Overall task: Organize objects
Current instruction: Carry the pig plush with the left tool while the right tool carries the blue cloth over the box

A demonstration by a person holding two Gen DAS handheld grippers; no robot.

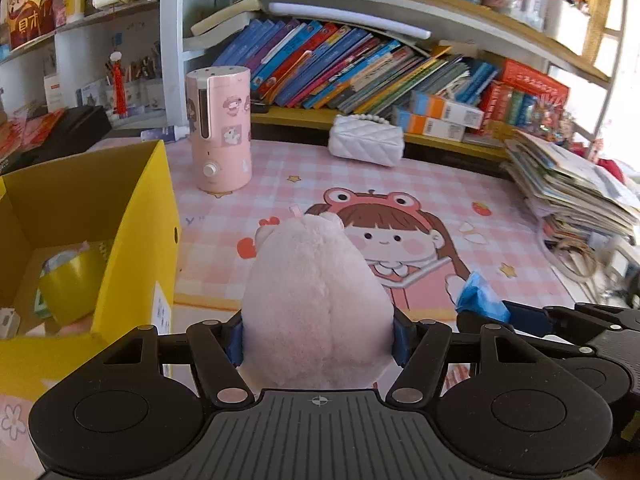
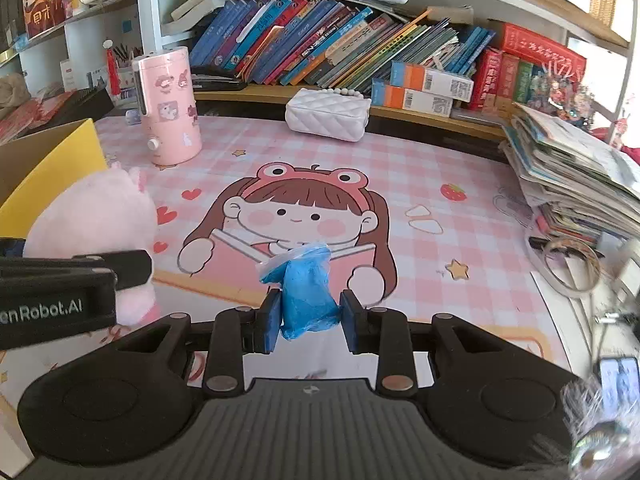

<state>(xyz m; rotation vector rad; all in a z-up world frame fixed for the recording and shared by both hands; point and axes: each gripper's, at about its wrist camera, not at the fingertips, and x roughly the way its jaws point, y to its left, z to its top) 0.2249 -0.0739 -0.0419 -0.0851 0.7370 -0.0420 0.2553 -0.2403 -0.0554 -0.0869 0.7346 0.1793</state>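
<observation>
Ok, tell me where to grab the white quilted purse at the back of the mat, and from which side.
Take the white quilted purse across its narrow depth, mid-body, coming from above and the front. It lies flat with its long side toward the grippers; the bead handle along its back edge looks too loose for a steady grip.

Left tool [image 1: 319, 338]: pads pressed on a pink plush toy [image 1: 316, 300], held above the counter [image 1: 440, 184]. Yellow box [image 1: 132, 232]: at the counter's left edge, open, holding what may be a yellow cup [image 1: 74, 280]. Pink cylindrical appliance [image 1: 220, 128]: upright near the far edge. White quilted purse [image 1: 366, 140]: far edge. Stack of papers [image 1: 572, 188]: right edge. Right tool [image 1: 486, 310]: clamping a blue bag [image 1: 478, 292].
</observation>
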